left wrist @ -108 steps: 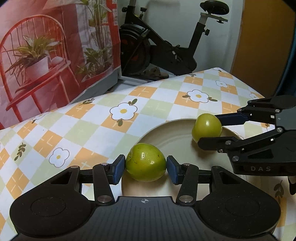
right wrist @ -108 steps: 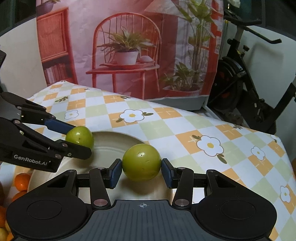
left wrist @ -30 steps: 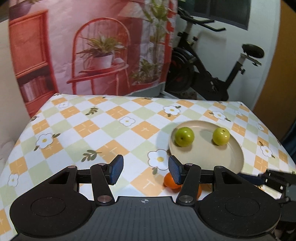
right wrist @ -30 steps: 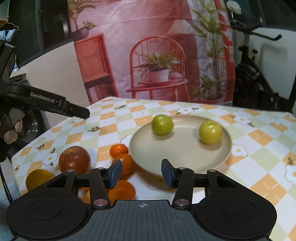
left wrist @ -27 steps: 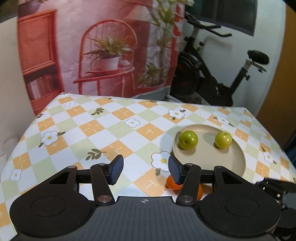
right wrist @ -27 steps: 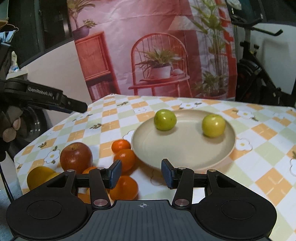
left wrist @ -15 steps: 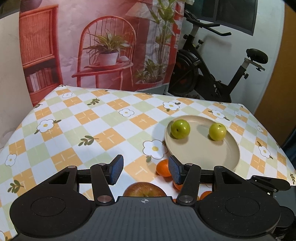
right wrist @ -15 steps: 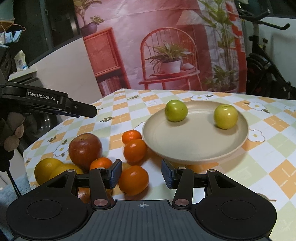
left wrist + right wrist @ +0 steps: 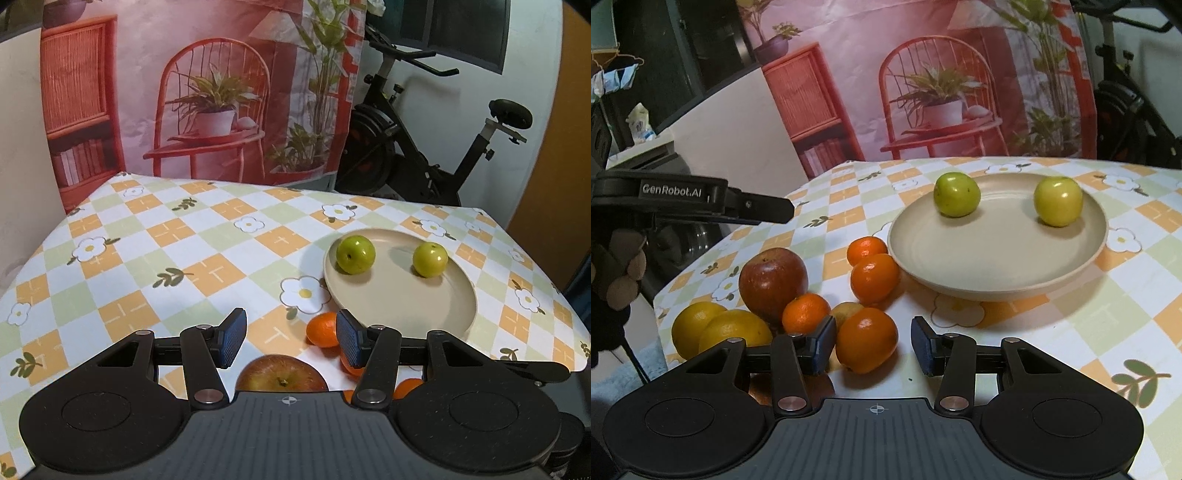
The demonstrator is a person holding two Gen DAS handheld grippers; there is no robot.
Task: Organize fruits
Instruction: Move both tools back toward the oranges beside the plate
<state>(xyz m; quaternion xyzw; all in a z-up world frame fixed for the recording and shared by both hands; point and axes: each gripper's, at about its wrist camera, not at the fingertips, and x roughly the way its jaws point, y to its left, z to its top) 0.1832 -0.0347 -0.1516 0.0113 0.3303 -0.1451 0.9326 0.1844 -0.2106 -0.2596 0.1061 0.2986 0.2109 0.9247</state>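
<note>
A beige plate (image 9: 997, 254) holds two green fruits (image 9: 956, 194) (image 9: 1058, 200), also in the left wrist view (image 9: 355, 254) (image 9: 430, 259) on the plate (image 9: 406, 295). Beside the plate lie a red apple (image 9: 772, 282), several oranges (image 9: 874, 278) and two yellow fruits (image 9: 733, 332). My right gripper (image 9: 873, 349) is open, with an orange (image 9: 866, 339) between its fingers, not gripped. My left gripper (image 9: 288, 339) is open and empty above the red apple (image 9: 282, 376), near an orange (image 9: 322, 329). It shows at the left of the right wrist view (image 9: 753, 208).
The table has a checked flower cloth (image 9: 177, 251). Its near edge is close behind the fruit pile. A backdrop with a red chair (image 9: 214, 122) and an exercise bike (image 9: 417, 147) stand behind the table.
Both grippers have let go of the green fruits on the plate and pulled back, open. They have come lower over the fruit pile; the right one now frames an orange.
</note>
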